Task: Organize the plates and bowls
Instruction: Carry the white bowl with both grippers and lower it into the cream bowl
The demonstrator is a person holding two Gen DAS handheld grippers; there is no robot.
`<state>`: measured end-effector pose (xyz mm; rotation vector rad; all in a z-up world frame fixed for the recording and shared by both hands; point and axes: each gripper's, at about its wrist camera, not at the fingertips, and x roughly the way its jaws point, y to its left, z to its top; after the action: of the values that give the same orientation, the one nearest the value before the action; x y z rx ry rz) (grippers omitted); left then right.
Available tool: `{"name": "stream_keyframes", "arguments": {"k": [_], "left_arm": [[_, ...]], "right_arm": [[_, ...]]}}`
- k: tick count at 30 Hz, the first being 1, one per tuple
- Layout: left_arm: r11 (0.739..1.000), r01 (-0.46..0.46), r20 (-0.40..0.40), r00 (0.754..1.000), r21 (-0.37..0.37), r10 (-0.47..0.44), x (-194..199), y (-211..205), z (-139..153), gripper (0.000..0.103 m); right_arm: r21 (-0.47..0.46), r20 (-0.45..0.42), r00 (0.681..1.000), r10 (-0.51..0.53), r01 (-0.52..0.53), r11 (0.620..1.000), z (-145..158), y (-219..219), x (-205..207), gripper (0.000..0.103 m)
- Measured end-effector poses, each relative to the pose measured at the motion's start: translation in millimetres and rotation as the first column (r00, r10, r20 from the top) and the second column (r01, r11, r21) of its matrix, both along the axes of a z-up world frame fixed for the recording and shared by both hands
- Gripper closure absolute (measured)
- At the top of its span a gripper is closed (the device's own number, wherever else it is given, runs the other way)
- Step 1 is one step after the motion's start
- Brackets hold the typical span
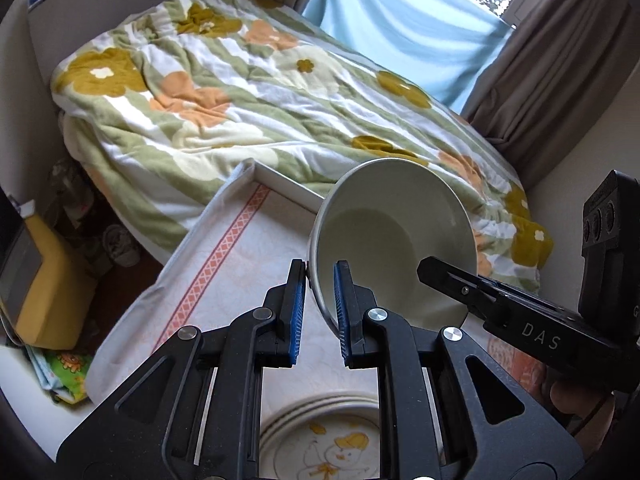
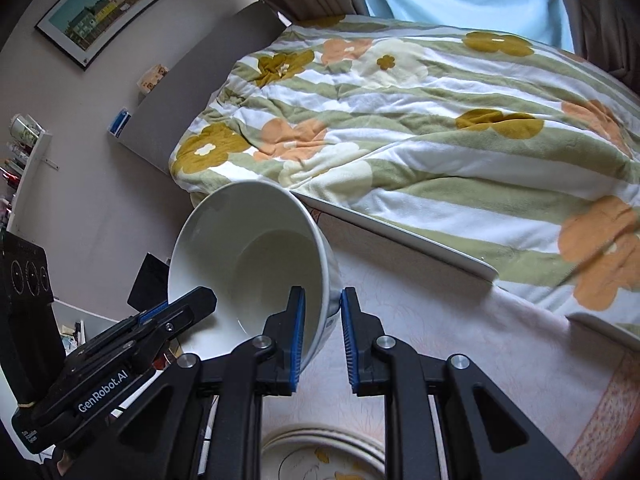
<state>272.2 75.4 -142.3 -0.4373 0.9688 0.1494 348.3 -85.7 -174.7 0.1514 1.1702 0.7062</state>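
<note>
One white bowl [image 1: 394, 236] hangs tilted above the desk [image 1: 224, 264], its opening turned toward both cameras, and two grippers hold it by opposite sides of the rim. The left gripper [image 1: 320, 276] has its fingers [image 1: 297, 300] pinching the bowl's wall, one pad inside and one outside. The right gripper [image 2: 323, 304] pinches the other side of the rim the same way; in the left wrist view it reaches in from the right, with part of a hand [image 1: 576, 396] behind it.

Below the grippers lies a stack of plates [image 2: 324, 452], cut off by the frame's lower edge and partly hidden by the gripper bodies. Several rims show, but the exact count cannot be told. The top plate [image 1: 324, 452] carries a cartoon drawing, only partly visible.

A pale cloth with an orange lattice border covers the desk, which stands just beside a bed [image 2: 440, 120] spread with a quilt of green stripes and large flowers. Behind the bed hang brown curtains [image 1: 560, 60] and a light blue sheet [image 1: 400, 24] over the window. One framed picture [image 2: 116, 4] hangs on the wall.
</note>
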Motion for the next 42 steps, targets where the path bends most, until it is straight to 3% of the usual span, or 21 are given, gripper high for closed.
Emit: {"name": "stream_keyframes", "arguments": {"k": [5, 10, 16, 20, 25, 31, 42], "left_arm": [[0.995, 0.096, 0.018, 0.995, 0.01, -0.096, -37.3, -67.4, 25.6, 0.091], [0.979, 0.204, 0.008, 0.979, 0.002, -0.204, -66.4, -136.8, 26.8, 0.091], [0.942, 0.335, -0.012, 0.942, -0.011, -0.335, -88.3, -202.4, 18.1, 0.091], [0.902, 0.432, -0.033, 0.901, -0.018, -0.432, -94.6, -239.7, 8.4, 0.091], [0.851, 0.522, -0.08, 0.847, -0.057, -0.525, -94.5, -273.7, -14.2, 0.091], [0.796, 0.603, -0.159, 0.782, -0.053, -0.602, -96.2, -305.9, -51.0, 0.091], [0.753, 0.657, -0.241, 0.726, -0.032, -0.644, -86.7, -327.2, -86.6, 0.091]], "right_arm": [[0.022, 0.041, 0.995, -0.095, 0.094, 0.995, 28.9, -69.3, -51.4, 0.086], [0.0, 0.069, 0.979, -0.194, 0.194, 0.981, 38.7, -139.2, -99.4, 0.086], [-0.02, 0.054, 0.947, -0.317, 0.319, 0.948, 29.7, -208.4, -145.4, 0.086], [-0.04, 0.034, 0.915, -0.403, 0.404, 0.914, 19.6, -242.6, -172.4, 0.086], [-0.099, 0.028, 0.869, -0.494, 0.494, 0.864, 5.9, -268.3, -196.1, 0.087], [-0.138, -0.016, 0.819, -0.574, 0.567, 0.812, -20.7, -289.5, -209.7, 0.087], [-0.187, -0.031, 0.787, -0.616, 0.601, 0.777, -54.3, -301.2, -222.8, 0.087]]}}
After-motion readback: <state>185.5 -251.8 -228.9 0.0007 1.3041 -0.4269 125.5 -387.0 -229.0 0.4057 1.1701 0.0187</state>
